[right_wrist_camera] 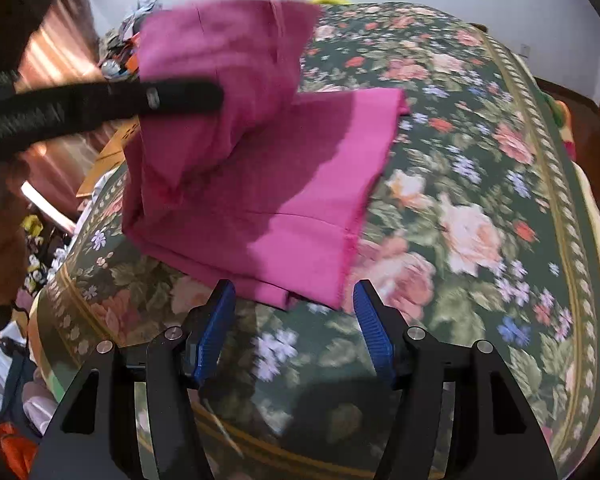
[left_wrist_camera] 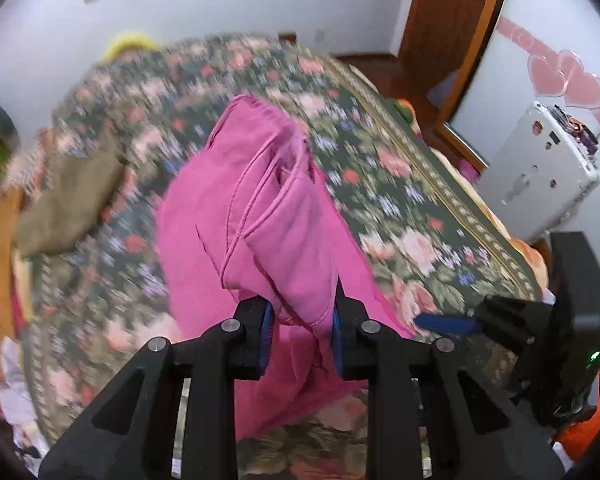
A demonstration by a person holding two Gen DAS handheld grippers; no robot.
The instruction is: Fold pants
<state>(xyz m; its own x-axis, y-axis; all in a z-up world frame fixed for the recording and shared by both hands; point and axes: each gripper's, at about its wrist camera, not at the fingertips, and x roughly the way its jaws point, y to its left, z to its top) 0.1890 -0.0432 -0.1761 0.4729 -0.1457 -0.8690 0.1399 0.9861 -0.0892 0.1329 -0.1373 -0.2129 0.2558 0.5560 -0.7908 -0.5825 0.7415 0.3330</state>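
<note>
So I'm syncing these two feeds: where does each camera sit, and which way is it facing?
Left wrist: on the left gripper, looking along its fingers across the floral bedspread toward wall and door; it grips the pink pants, and the right gripper shows at right.
Right wrist: on the right gripper, open, facing the bed from its edge; the left gripper enters at left.
Shared: pants, bedspread.
</note>
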